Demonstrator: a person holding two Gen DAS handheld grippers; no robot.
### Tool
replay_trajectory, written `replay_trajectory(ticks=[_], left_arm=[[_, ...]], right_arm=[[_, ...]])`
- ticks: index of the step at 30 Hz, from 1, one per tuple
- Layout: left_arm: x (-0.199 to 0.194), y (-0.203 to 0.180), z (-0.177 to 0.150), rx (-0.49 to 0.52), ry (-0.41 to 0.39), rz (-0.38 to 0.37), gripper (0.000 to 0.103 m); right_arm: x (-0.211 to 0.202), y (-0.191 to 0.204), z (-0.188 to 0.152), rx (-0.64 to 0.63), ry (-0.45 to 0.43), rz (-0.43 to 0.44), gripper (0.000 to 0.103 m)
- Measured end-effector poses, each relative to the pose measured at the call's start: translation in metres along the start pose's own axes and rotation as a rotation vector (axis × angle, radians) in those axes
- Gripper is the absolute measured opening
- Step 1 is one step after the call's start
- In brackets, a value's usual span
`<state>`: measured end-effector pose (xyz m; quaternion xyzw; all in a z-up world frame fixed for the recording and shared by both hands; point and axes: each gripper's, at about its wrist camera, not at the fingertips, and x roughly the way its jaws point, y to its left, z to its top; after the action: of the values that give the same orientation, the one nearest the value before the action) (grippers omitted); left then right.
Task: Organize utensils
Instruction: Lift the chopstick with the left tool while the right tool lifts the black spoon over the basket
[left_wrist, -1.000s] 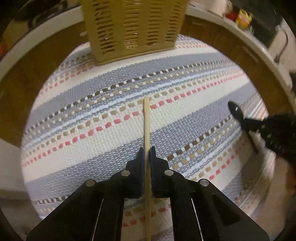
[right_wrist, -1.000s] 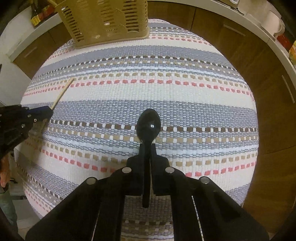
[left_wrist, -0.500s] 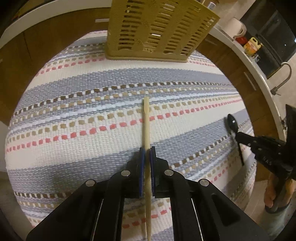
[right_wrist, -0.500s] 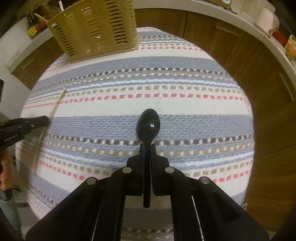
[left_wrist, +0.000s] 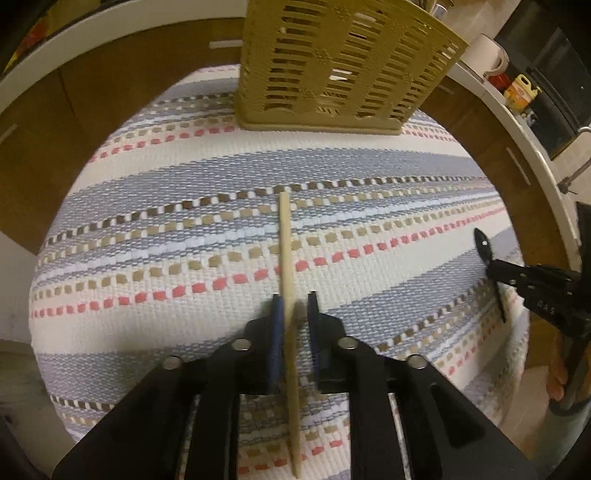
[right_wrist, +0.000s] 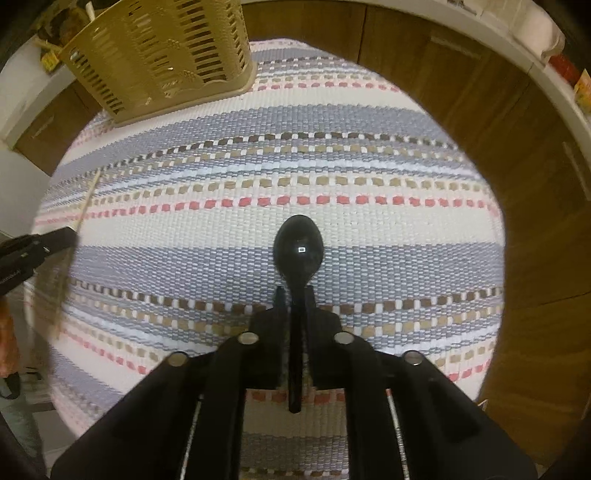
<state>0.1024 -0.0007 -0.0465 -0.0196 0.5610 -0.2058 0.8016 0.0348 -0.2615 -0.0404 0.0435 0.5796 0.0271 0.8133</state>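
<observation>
My left gripper (left_wrist: 295, 301) has its jaws slightly parted around a wooden chopstick (left_wrist: 286, 254) that points toward the tan slotted utensil basket (left_wrist: 340, 66) at the far edge of the striped mat (left_wrist: 166, 184). My right gripper (right_wrist: 295, 295) is shut on the handle of a black spoon (right_wrist: 299, 249), held above the mat. The basket (right_wrist: 162, 55) stands at the upper left in the right wrist view. The right gripper with the spoon (left_wrist: 484, 245) shows at the right edge of the left wrist view. The left gripper (right_wrist: 55, 240) with its chopstick (right_wrist: 86, 203) shows blurred at the left edge.
The mat covers a round table. Brown cabinets (right_wrist: 498, 129) and a white counter (left_wrist: 517, 122) curve behind it. A white kettle (left_wrist: 487, 59) and a yellow bottle (left_wrist: 521, 92) stand on the counter at upper right. A tap (left_wrist: 576, 177) sits farther right.
Both grippers have risen and moved toward the basket, which looms larger. The left jaws have parted a little around the chopstick. The right stays shut on the spoon.
</observation>
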Motion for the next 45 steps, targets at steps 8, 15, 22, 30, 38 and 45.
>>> replay_trajectory(ticks=[8,15,22,30,38,45], left_arm=[[0.012,-0.022,0.017,0.169,0.128,0.010,0.033],[0.015,-0.038,0.015,0.249,0.107,0.170,0.004],[-0.020,-0.025,0.010,0.159,-0.060,0.062,0.004],[-0.119,-0.029,0.021,0.094,-0.432,-0.098,0.004],[-0.185,-0.032,0.053,0.023,-0.741,-0.182,0.004],[-0.189,-0.036,0.083,-0.004,-0.877,-0.200,0.004]], right_arm=[[0.004,-0.002,0.014,0.009,0.049,0.039,0.028],[0.006,0.010,0.012,-0.043,0.019,-0.055,0.007],[-0.020,0.014,0.001,-0.062,-0.101,0.022,0.004],[-0.097,0.027,0.013,-0.091,-0.413,0.116,0.004],[-0.141,0.029,0.054,-0.024,-0.608,0.330,0.004],[-0.144,0.049,0.092,-0.024,-0.728,0.342,0.004]])
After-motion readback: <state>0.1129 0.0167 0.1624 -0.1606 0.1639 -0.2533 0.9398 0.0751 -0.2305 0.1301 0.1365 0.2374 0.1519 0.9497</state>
